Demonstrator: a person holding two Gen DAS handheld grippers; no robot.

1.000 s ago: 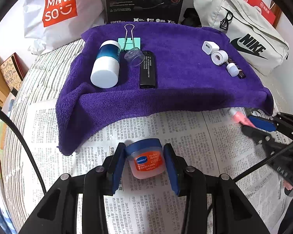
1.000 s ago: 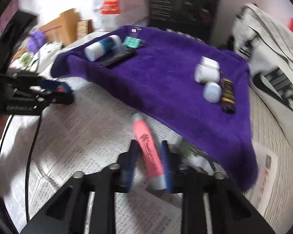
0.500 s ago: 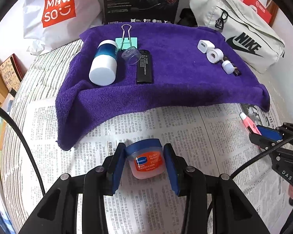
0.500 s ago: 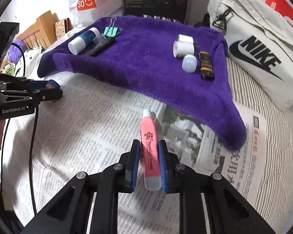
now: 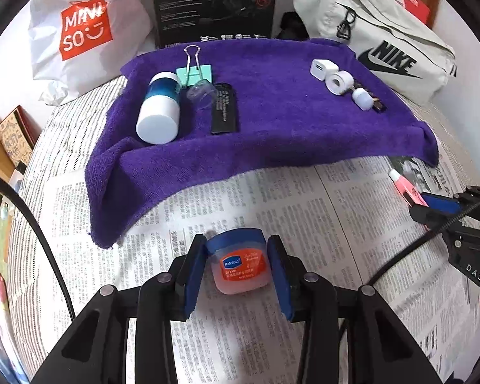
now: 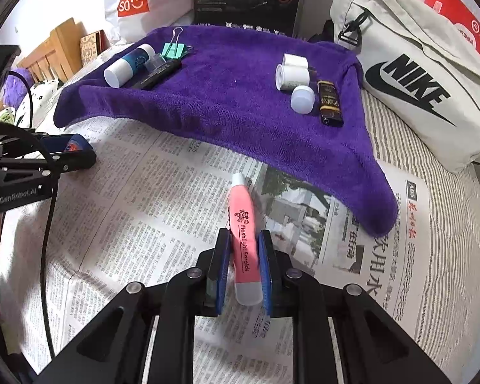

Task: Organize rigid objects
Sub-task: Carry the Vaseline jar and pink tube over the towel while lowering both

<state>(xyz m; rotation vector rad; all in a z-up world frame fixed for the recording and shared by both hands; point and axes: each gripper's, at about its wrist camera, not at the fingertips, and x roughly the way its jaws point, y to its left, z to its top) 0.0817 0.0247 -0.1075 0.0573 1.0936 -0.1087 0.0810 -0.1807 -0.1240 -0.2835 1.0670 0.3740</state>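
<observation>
Striped bedding [image 6: 444,243] lies under everything, with a sheet of newspaper [image 5: 291,211] spread flat over it and a thick purple terry towel [image 5: 272,128] draped across the far part, its near edge overlapping the paper. Behind the towel stand a soft off-white Nike bag [image 6: 409,73], a crinkled white Miniso carrier bag [image 5: 80,32] and a black printed box [image 5: 214,3].

On the towel's left side lie a white-and-blue cylindrical bottle [image 5: 160,108], a flat black bar [image 5: 225,112], a mint binder clip [image 5: 193,72] and a small clear cap [image 5: 201,94] — all close together. On its right side sit a white cube charger [image 5: 320,68], a white tape roll [image 5: 339,83], a small white round cap [image 6: 302,99] and a dark brown labelled vial [image 6: 329,104].

The left gripper [image 5: 238,272] is over the newspaper, its blue pads closed against the sides of a squat translucent pink jar with a blue lid [image 5: 238,264]. The right gripper [image 6: 244,268] is narrowly closed on a slim pink plastic tube [image 6: 243,233] with a white tip, which points toward the towel's near edge — well apart from the jar.
</observation>
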